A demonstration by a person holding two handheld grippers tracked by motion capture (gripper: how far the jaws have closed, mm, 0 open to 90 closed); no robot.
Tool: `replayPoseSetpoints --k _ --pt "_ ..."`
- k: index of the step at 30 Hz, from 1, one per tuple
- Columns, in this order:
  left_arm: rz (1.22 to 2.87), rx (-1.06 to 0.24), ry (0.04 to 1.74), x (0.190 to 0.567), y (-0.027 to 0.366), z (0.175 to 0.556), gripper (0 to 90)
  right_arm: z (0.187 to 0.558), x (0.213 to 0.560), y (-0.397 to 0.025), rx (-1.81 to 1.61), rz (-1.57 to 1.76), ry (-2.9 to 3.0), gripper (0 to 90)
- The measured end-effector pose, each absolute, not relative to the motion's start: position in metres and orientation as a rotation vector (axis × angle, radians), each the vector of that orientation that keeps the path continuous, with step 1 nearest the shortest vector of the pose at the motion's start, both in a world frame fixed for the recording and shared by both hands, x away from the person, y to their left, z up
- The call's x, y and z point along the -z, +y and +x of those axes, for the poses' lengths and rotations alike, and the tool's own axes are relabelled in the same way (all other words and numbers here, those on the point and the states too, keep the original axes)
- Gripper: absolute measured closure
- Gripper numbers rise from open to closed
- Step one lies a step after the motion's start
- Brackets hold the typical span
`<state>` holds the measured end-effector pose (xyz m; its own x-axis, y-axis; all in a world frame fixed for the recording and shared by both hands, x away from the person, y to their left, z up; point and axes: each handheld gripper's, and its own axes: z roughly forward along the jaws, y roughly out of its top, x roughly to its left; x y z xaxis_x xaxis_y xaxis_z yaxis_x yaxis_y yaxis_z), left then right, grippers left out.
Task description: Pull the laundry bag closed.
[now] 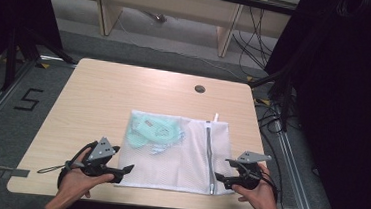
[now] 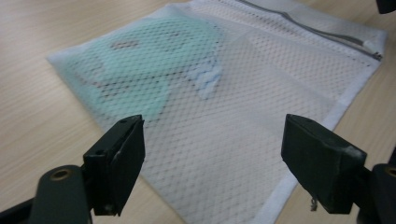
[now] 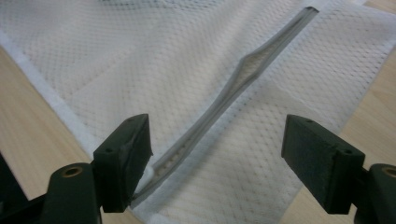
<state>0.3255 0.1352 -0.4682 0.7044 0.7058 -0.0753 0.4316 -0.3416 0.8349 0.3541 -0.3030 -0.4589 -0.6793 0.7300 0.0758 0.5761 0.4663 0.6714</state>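
Surveying the table [image 1: 99,92], I found the white mesh laundry bag [image 1: 179,159] lying flat toward its near edge, and took that bag as my reference. Mint-green clothing [image 1: 149,129] sat inside it, bunched in the bag's far left corner, so the near half lay thin and empty. The grey zipper [image 1: 208,156] ran along the bag's right side; in the right gripper view it gaped partway along its length [image 3: 252,70]. I held the left gripper [image 1: 120,172] at the bag's near left corner, jaws spread wide and holding nothing. The right gripper [image 1: 221,170] stood at the bag's near right corner, jaws likewise wide and empty, straddling the zipper's near end. I judged this placement suited pinning one corner while working the zipper. I read no brand or label on the bag; a "5" [image 1: 27,99] was marked on the floor, left of the bag.
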Motion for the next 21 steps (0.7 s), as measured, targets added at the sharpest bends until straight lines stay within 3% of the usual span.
replayPoseSetpoints --k 13,21 --pt "2.026 -0.299 0.754 0.472 0.099 0.33 21.9 0.351 0.473 -0.293 -0.995 0.905 2.702 47.9" --pt "2.055 -0.283 0.701 0.476 0.087 0.329 21.3 0.345 0.476 -0.287 -0.948 0.828 2.781 54.5"
